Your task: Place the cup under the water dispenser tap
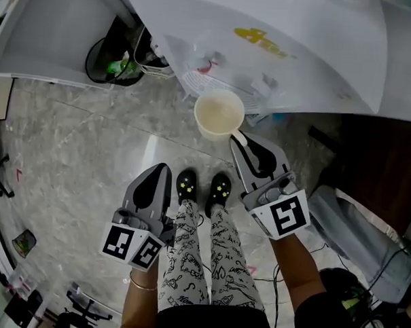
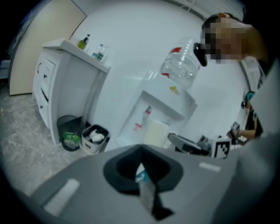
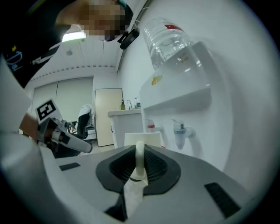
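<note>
Head view: I'm gripping cup handle w/ R gripper, just before dispenser; L gripper hanging farther back, jaws together, empty.

— The head view is bright and even. The glossy floor carries a pale sheen, and the white water dispenser and the cup nearly wash out.

— Its right side falls into dark shadow, though. The left gripper view is dim and smeared all over, the near fingers softest, with black corners.

— The right gripper view is crisper. A ceiling lamp glares at the upper left, the bottle glints, and the tap throws a faint shadow on the white panel.

— Both gripper views bend straight lines towards the edges.
</note>
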